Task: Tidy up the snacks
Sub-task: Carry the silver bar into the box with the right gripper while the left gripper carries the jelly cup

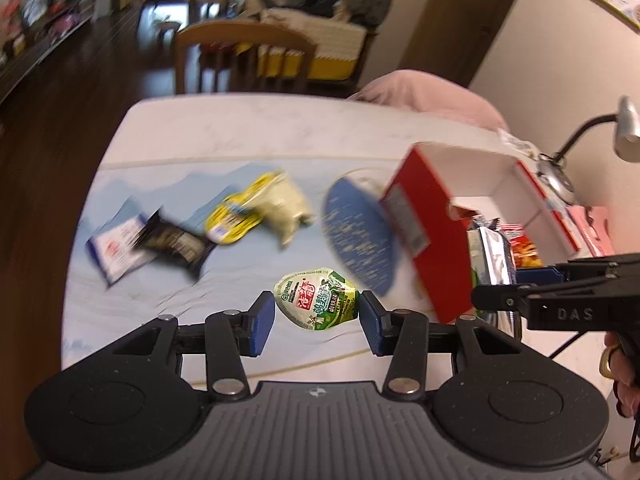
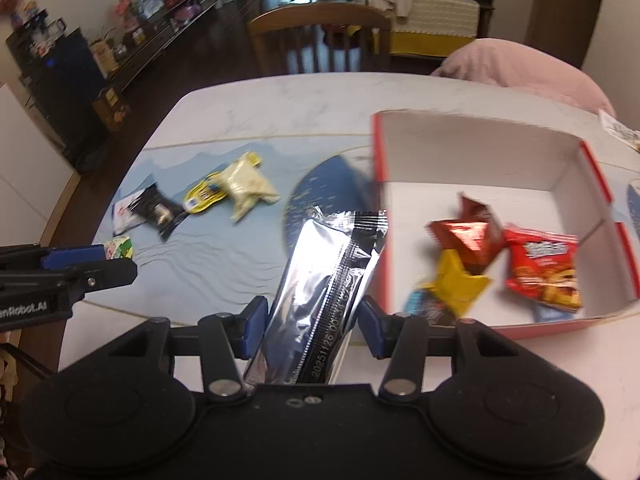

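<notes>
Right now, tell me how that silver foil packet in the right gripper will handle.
The silver foil packet looks creased and thin, so probably floppy and light. Its glossy film may slip between the right gripper pads. It juts well beyond the jaws, so the free end could sag.

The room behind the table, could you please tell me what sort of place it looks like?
Probably a lived-in home, an open dining and living area: a wooden chair stands at the marble-look table, a sofa piled with clothes lies beyond, and cluttered shelves line the wall.
</notes>
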`<state>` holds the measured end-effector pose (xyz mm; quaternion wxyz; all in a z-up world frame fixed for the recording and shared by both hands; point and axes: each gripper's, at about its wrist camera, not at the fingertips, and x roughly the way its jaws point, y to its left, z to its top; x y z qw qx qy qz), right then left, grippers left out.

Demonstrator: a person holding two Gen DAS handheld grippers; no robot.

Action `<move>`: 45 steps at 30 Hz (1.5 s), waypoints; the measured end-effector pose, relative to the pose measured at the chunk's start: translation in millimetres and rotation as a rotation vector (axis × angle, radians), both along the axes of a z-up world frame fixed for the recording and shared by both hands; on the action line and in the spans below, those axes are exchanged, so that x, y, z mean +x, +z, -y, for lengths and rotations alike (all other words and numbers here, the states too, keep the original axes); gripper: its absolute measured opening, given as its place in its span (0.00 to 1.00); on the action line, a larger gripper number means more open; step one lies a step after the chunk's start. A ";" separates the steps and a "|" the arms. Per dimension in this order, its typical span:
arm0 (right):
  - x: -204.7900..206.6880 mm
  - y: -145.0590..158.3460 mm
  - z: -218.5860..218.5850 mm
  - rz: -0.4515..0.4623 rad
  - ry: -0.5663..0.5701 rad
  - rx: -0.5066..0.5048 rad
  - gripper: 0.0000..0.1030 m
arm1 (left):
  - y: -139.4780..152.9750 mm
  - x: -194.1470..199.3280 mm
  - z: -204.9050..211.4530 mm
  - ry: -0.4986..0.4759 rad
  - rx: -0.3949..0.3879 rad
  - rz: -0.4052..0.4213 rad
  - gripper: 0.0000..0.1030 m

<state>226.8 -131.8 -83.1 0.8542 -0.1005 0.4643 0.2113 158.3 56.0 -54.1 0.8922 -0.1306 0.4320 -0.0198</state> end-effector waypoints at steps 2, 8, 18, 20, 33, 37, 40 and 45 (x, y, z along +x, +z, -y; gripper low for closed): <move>4.6 7.0 15.0 0.008 -0.019 0.011 0.47 | 4.5 6.2 14.3 -0.018 -0.007 0.007 0.44; 23.9 22.0 60.3 0.054 -0.077 0.013 0.47 | 18.8 26.7 62.0 -0.079 0.021 0.048 0.44; 65.5 26.5 127.0 0.066 -0.142 0.020 0.47 | 27.6 66.4 129.0 -0.133 0.041 0.049 0.44; 73.8 26.3 137.1 0.065 -0.147 0.017 0.47 | 27.1 76.2 141.1 -0.139 0.041 0.038 0.44; 126.1 14.7 179.7 0.074 -0.163 -0.047 0.47 | 4.2 130.4 202.0 -0.158 0.094 -0.030 0.44; 140.9 2.5 181.3 0.042 -0.151 -0.067 0.47 | -7.4 144.1 212.9 -0.158 0.116 -0.059 0.44; 150.6 -8.0 176.1 0.011 -0.121 -0.083 0.47 | -17.1 152.8 221.6 -0.167 0.132 -0.081 0.44; 159.3 -22.7 162.8 -0.024 -0.084 -0.113 0.47 | -34.9 163.1 234.5 -0.183 0.160 -0.123 0.44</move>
